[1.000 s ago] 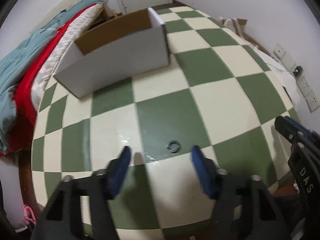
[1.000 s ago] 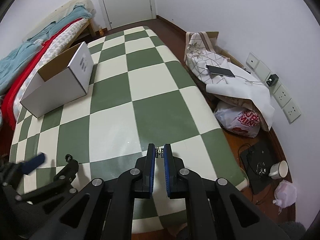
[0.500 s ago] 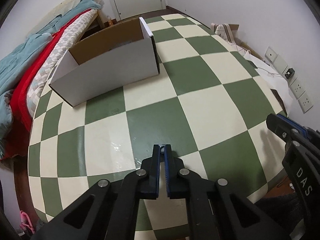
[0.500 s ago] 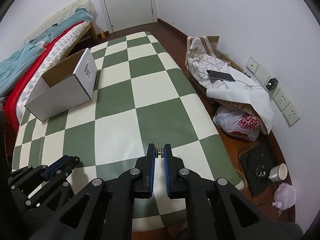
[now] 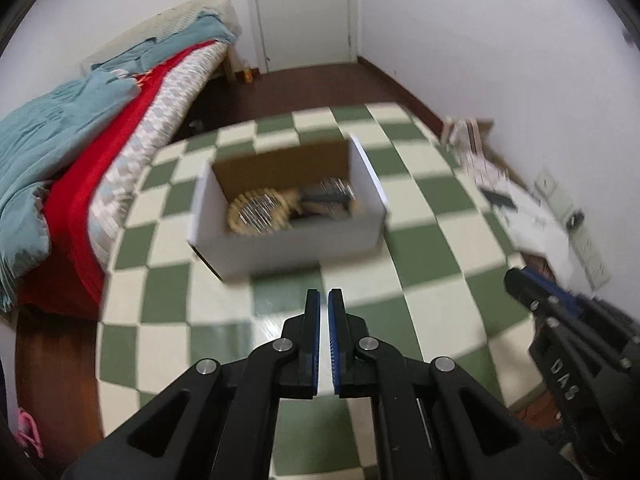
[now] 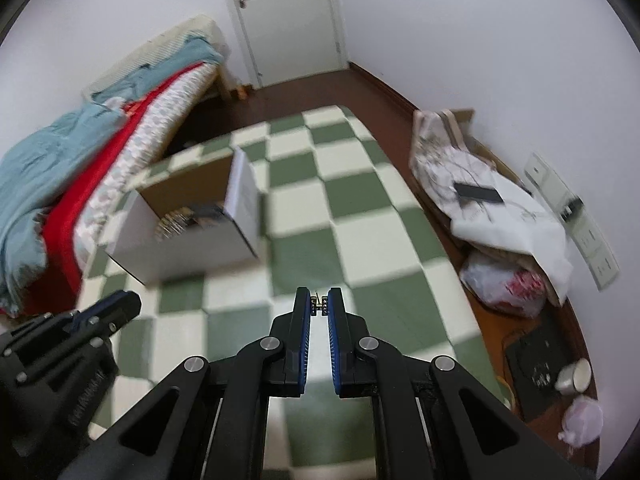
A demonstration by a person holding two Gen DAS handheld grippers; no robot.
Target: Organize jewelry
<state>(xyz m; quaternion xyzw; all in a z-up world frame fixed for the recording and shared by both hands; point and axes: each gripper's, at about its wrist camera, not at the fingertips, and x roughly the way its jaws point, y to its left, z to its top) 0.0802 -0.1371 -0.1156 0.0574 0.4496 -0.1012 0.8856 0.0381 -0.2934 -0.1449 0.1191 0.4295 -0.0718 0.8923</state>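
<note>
A white cardboard box (image 5: 288, 240) with a brown inside stands on the green-and-cream checked table (image 5: 432, 304); blurred gold and dark jewelry (image 5: 260, 212) lies in it. My left gripper (image 5: 324, 298) hangs above the table just short of the box's front wall, its blue pads almost touching; the small dark ring it closed on is hidden between them. My right gripper (image 6: 319, 304) is shut on a small metallic jewelry piece (image 6: 319, 305), above the table to the right of the box (image 6: 188, 248). Each view shows the other gripper at its edge.
A bed (image 5: 80, 152) with red and teal covers runs along the table's left side. At the right, by the wall, lie a cloth pile with a phone (image 6: 478, 194), a plastic bag (image 6: 508, 284) and a cup (image 6: 574, 376) on the floor. A white door (image 5: 304, 12) is at the back.
My left gripper shut on the small dark ring on the table, then rose and moved toward the box. The right gripper also rose, still holding its piece.
</note>
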